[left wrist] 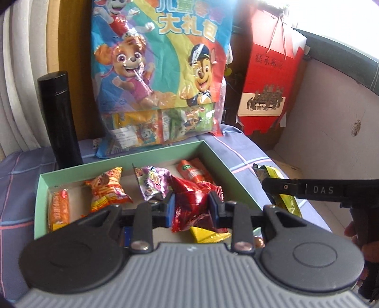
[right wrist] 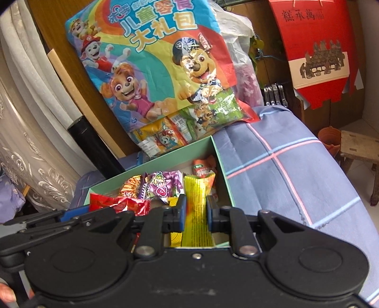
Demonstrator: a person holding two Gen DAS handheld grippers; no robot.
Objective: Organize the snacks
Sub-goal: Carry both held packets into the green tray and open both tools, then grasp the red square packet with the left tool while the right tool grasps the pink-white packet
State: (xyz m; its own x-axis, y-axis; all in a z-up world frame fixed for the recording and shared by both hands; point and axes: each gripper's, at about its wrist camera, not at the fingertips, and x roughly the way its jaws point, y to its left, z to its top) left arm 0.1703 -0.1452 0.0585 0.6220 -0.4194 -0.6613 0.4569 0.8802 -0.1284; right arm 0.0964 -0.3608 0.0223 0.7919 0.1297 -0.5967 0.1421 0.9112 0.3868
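Cluttered corner by a bright window

A blue plaid cloth (right wrist: 284, 165) covers the surface; pale curtains (left wrist: 21, 83) hang left, a wooden panel (left wrist: 71, 35) stands behind, daylight pours through the window (left wrist: 343, 21), and a wooden stool (right wrist: 360, 151) sits on the tiled floor (right wrist: 369, 180).

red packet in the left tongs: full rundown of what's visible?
The red packet is a shiny, crinkled foil-look snack pouch, red with some gold print that cannot be read. It is pinched at its middle between the blue pads of the left tongs, standing roughly upright. It sits over the near part of the green box, its lower end against a yellow packet, the purple packet close behind. In the right wrist view it shows at the left.
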